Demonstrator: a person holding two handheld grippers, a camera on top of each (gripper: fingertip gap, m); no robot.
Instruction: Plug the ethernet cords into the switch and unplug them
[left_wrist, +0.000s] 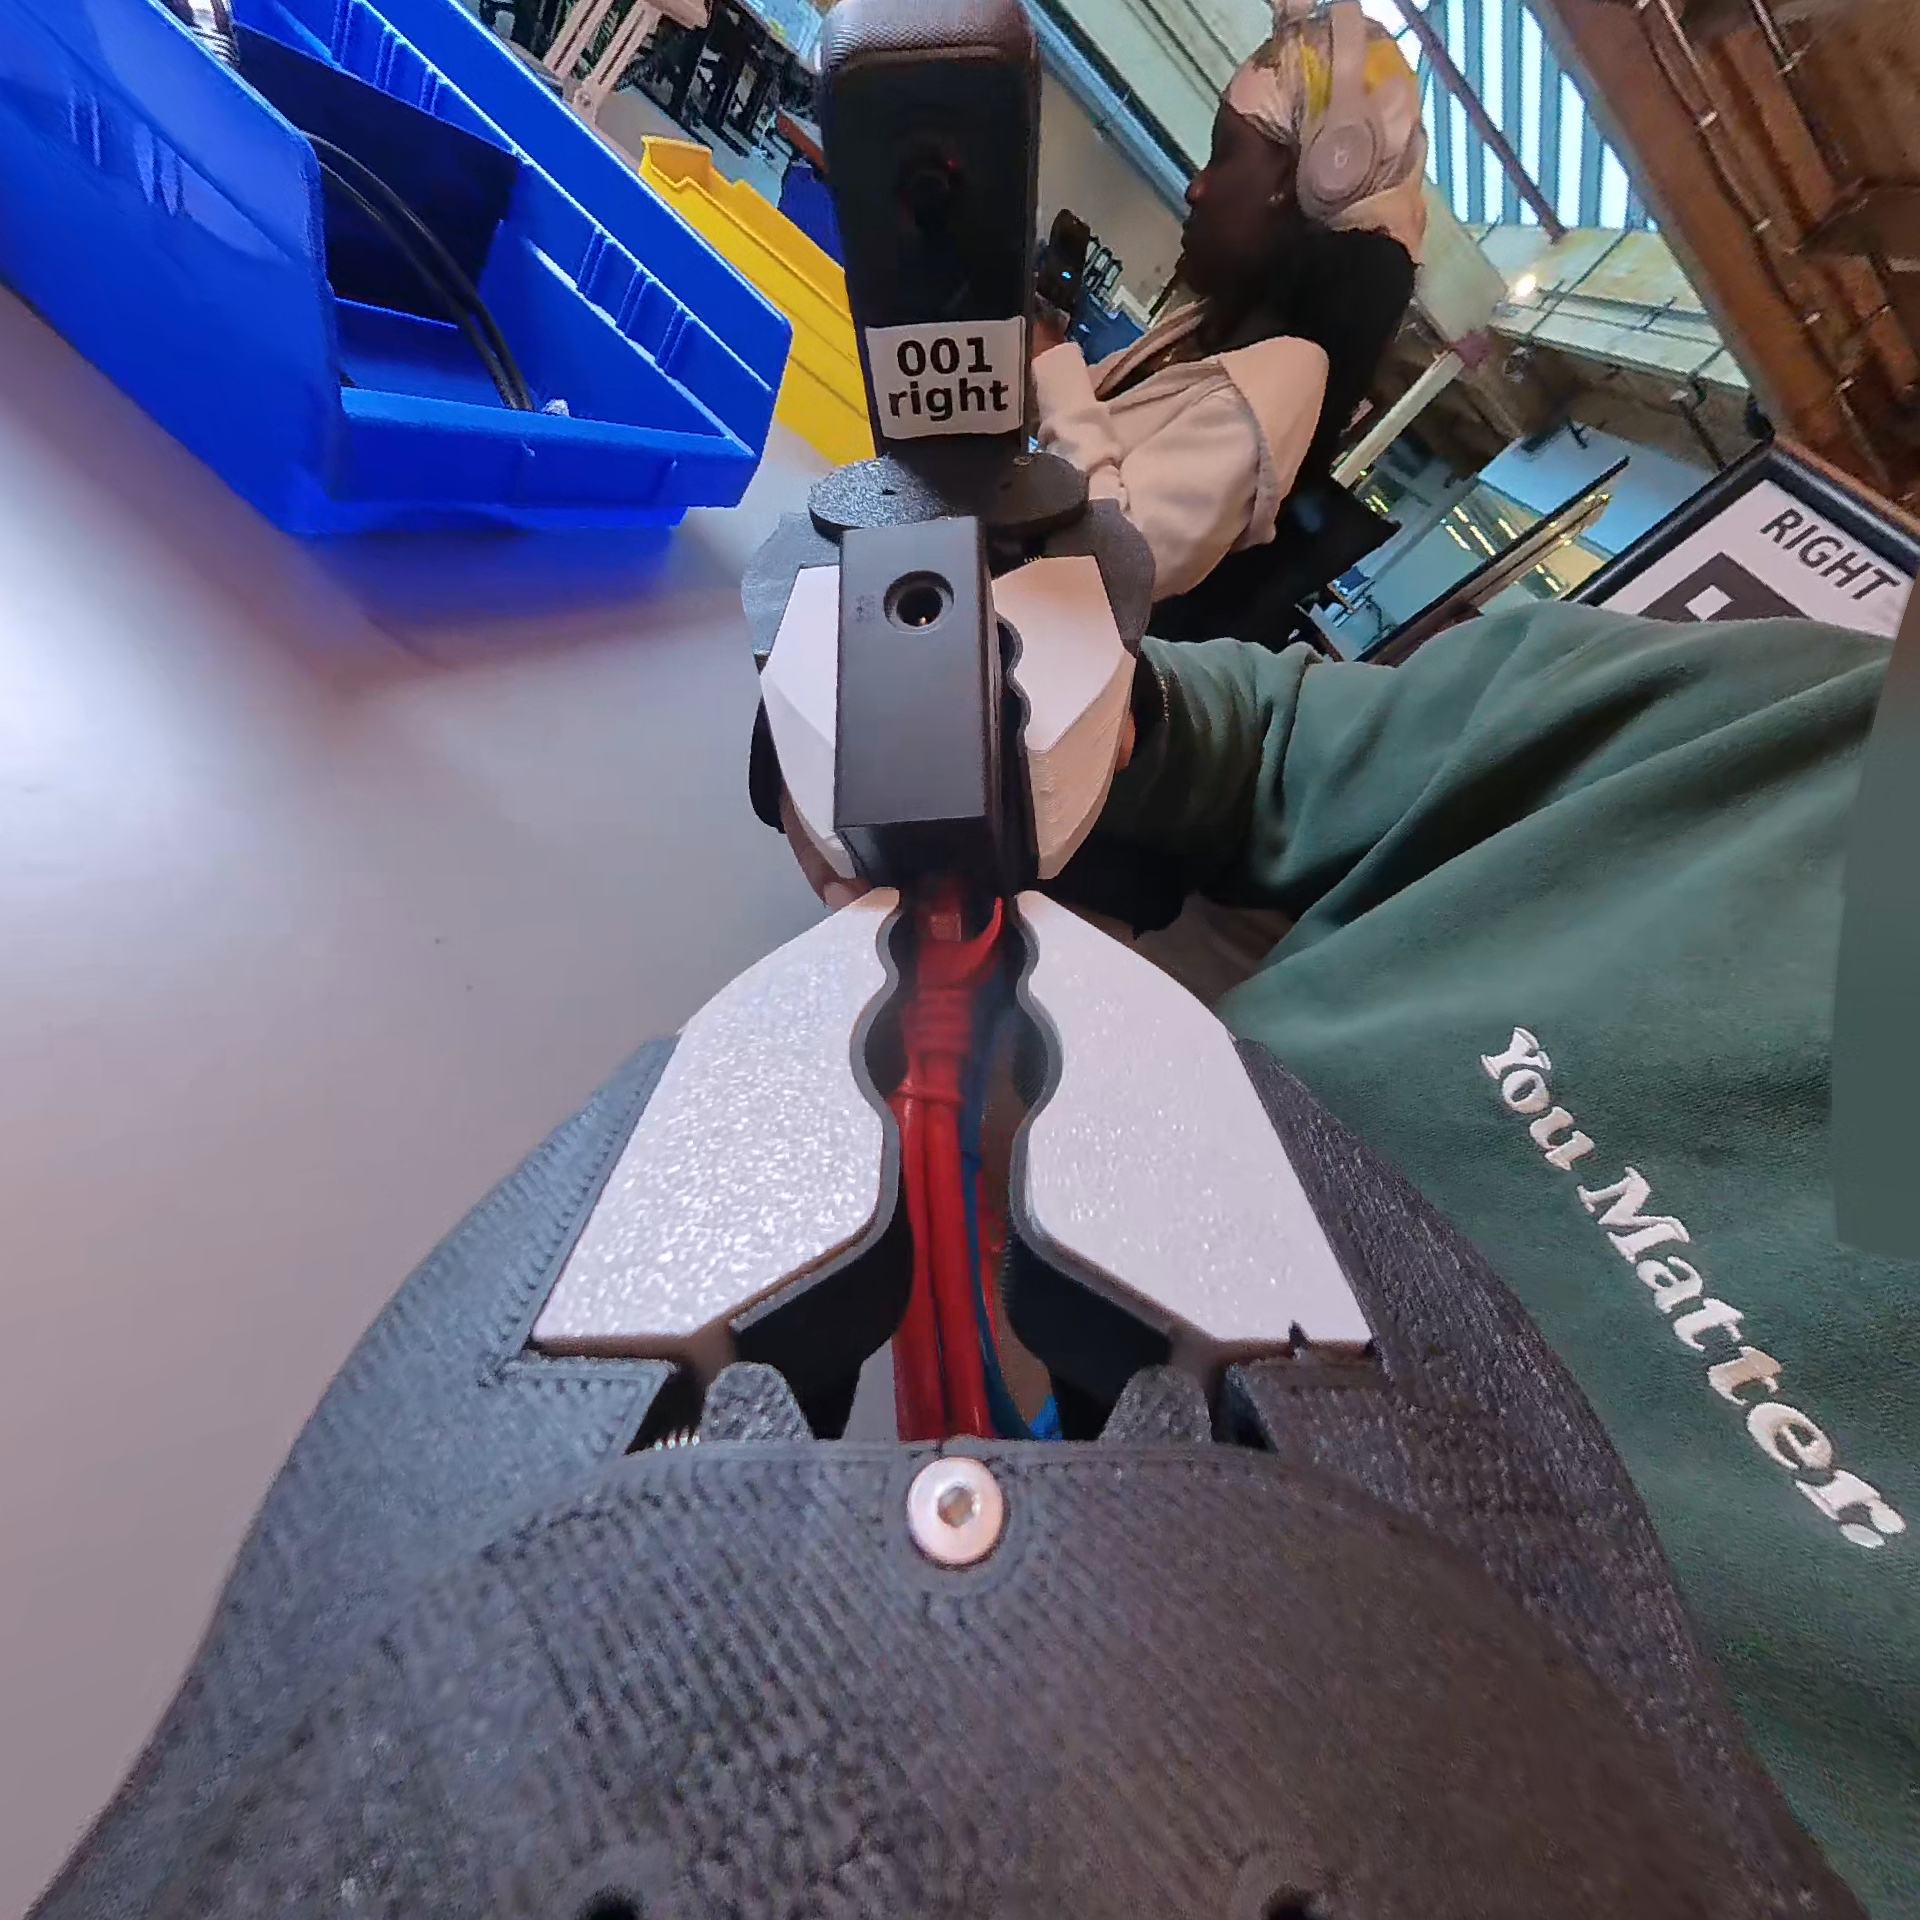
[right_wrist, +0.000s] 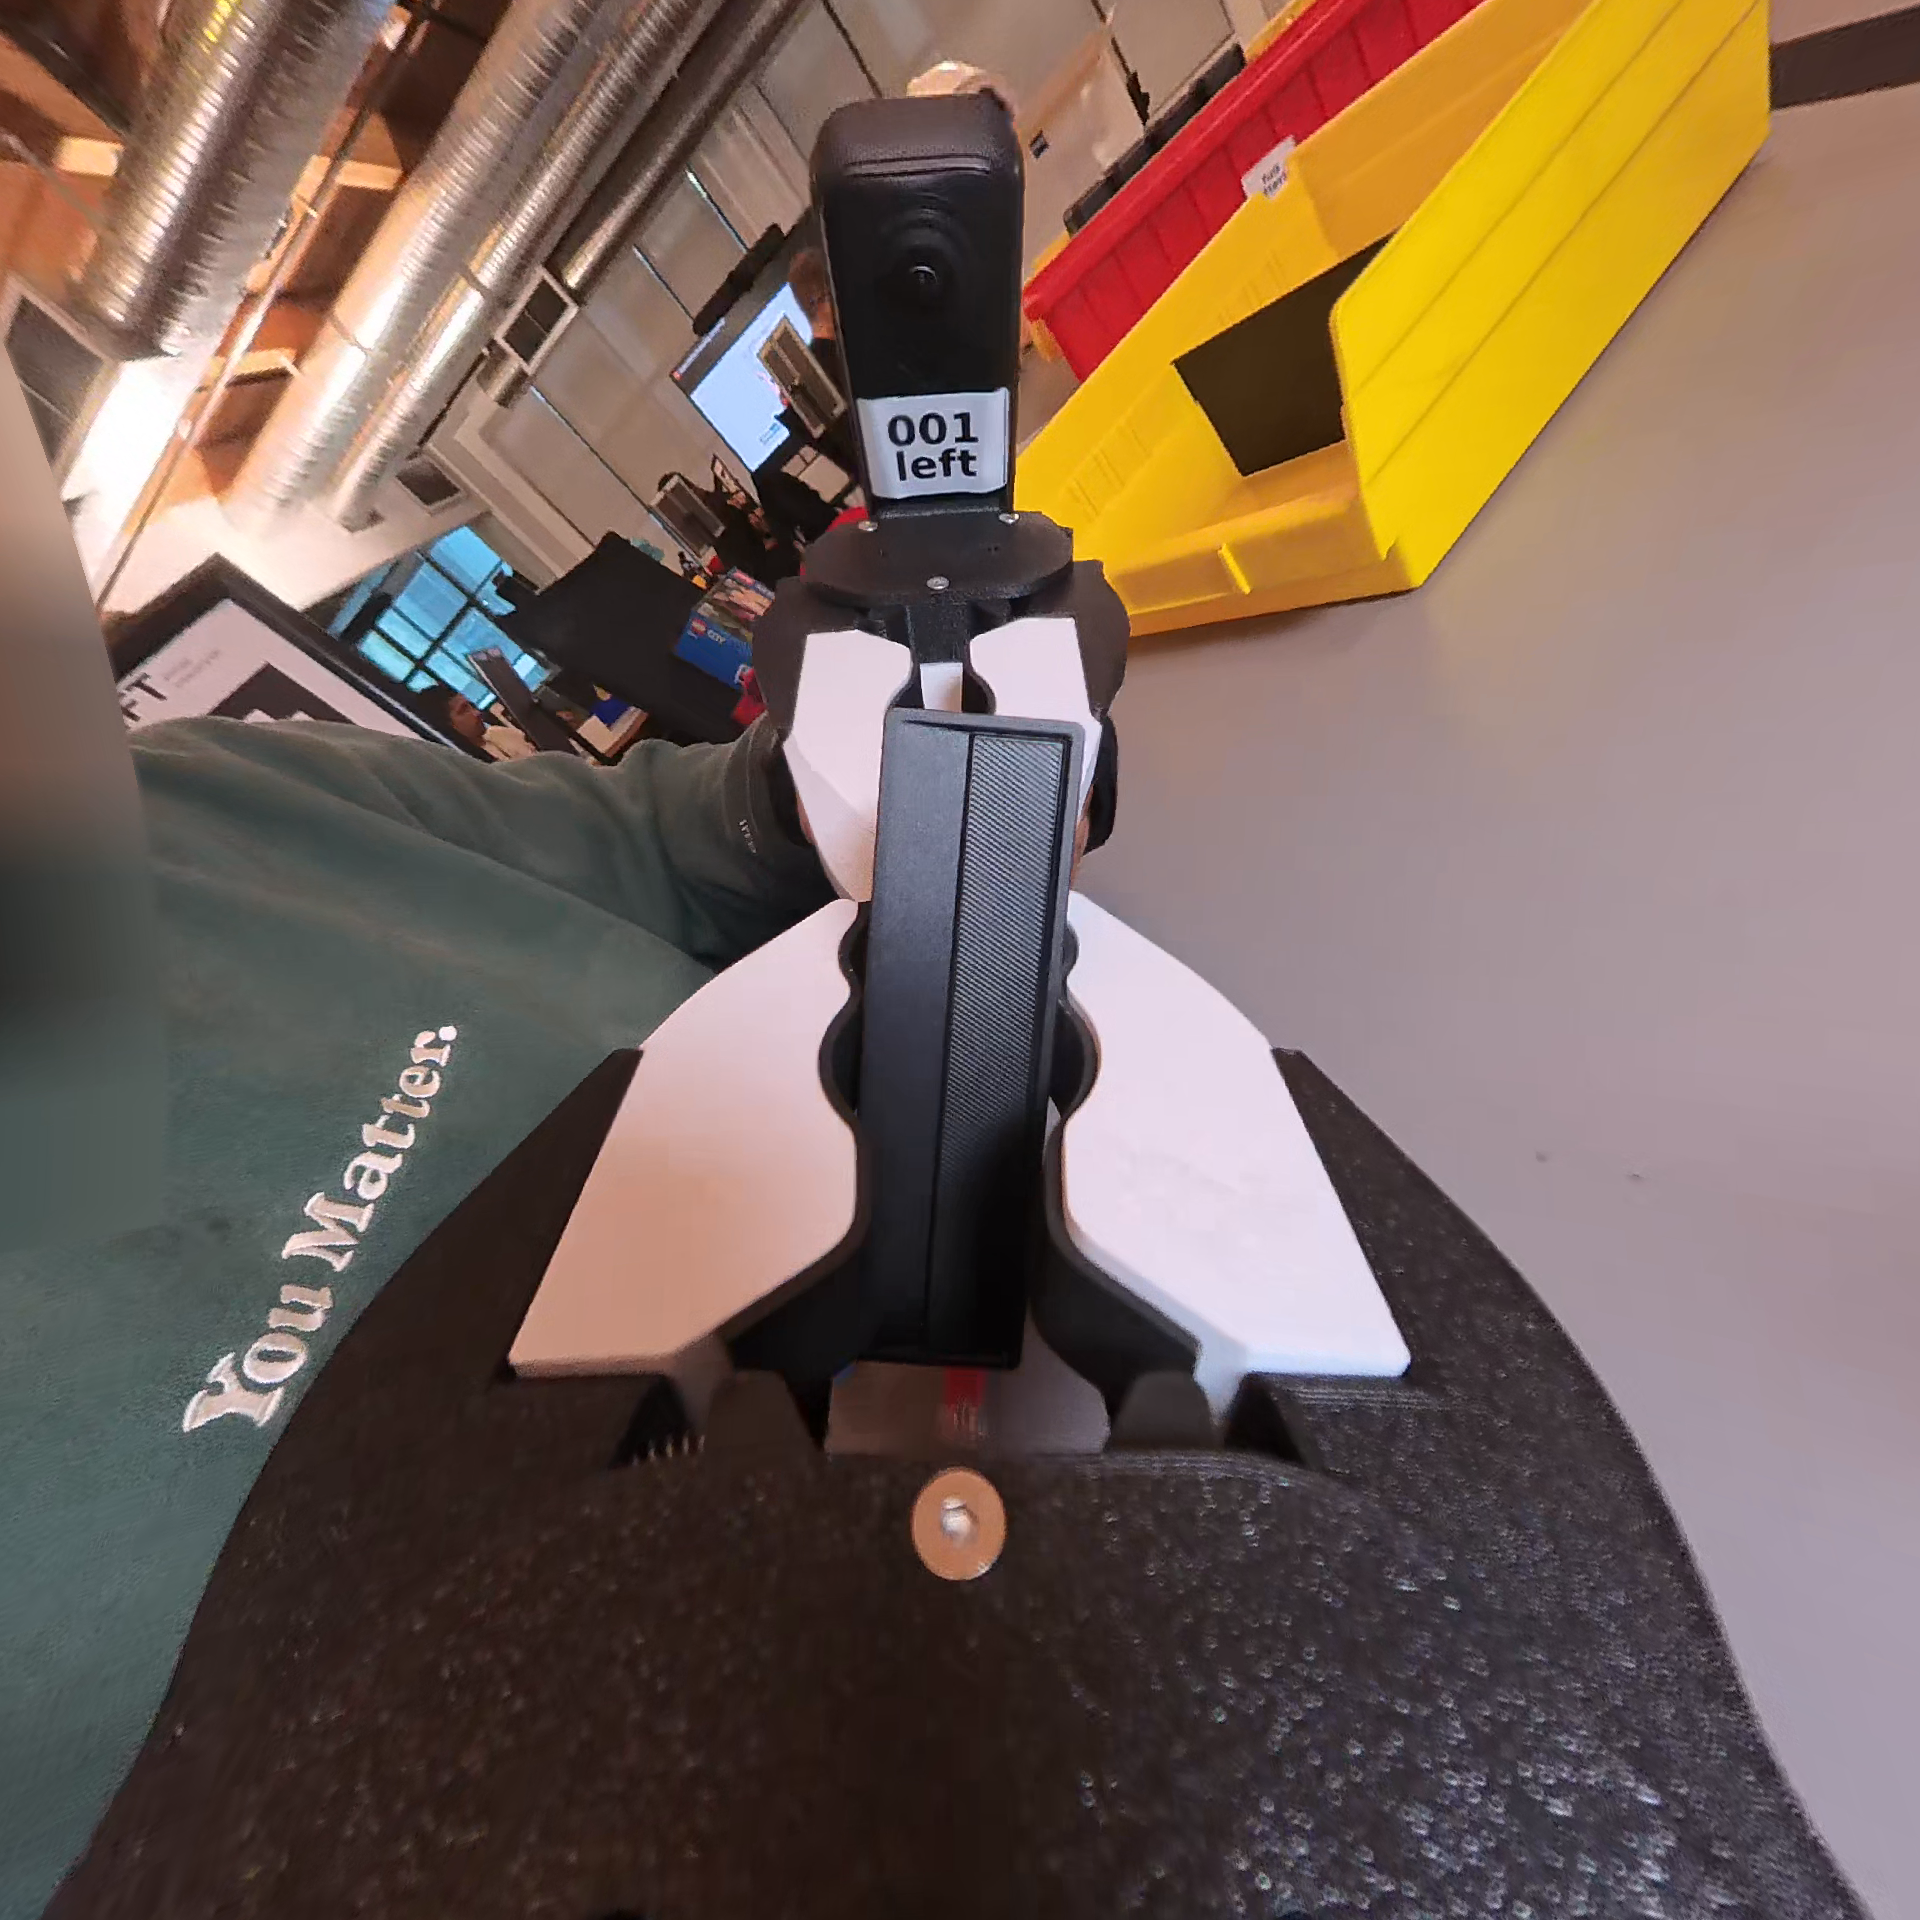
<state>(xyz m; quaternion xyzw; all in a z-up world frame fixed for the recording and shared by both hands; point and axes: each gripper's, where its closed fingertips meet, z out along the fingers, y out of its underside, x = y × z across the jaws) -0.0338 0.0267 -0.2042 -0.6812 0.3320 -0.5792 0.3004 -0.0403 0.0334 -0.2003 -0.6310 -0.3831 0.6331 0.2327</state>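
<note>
Nearby: blue bin (left_wrist: 520, 343), yellow bin (right_wrist: 1455, 343), red bin (right_wrist: 1226, 177).

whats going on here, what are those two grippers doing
A person in a green sweatshirt holds a gripper in each hand, facing each other above a grey table. The left gripper is closed on a red cord near its plug, the plug end pointing into the black switch. The right gripper clamps that switch. Whether the plug is fully seated is hidden. Blue bins and a yellow bin sit on the table.
</note>
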